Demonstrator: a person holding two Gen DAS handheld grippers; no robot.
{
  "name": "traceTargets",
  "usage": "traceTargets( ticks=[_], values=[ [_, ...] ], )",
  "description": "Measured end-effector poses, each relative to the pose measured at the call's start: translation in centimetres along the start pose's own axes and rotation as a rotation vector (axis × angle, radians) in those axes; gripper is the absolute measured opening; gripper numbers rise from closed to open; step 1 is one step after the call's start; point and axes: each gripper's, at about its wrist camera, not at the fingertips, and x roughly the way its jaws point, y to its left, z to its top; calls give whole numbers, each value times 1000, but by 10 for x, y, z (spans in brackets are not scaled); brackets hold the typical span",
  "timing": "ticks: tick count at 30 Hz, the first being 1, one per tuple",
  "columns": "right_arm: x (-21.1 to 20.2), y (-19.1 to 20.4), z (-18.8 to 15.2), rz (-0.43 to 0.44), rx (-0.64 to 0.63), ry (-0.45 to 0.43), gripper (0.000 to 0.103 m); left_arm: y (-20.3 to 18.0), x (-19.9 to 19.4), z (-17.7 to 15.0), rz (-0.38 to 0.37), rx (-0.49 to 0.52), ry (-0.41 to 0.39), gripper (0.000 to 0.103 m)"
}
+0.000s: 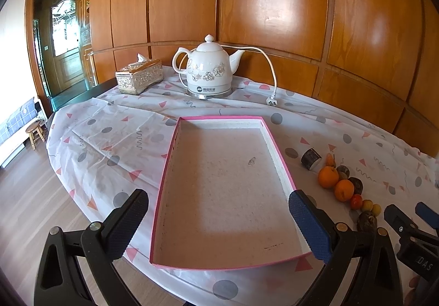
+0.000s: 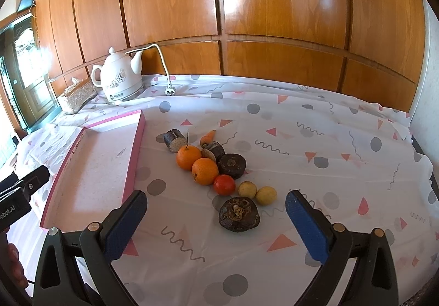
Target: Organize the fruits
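— Nearest the lens, lower centre: the dark wrinkled fruit sits just ahead of the right tongs, which gape wide, empty.

— And the others?

— Fruits trail diagonally up-left toward the pink tray. Left tongs, also wide and empty, hover over that tray; the right is nearer.

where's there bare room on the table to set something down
The pink tray is bare inside. Open cloth lies left of it, toward the tissue box, and on the far right past the fruit. Crowded: the strip just right of the tray, where oranges, a tomato and dark fruit touch in a line; the kettle and its cord fill the back.
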Motion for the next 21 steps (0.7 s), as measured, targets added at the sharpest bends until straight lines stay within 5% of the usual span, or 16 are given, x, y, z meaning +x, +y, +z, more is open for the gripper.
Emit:
traceTargets(
  ticks=[21],
  values=[
    [-2, 2, 0, 3, -8, -8, 103, -4, -2, -1, 0, 5, -2, 103]
  ],
)
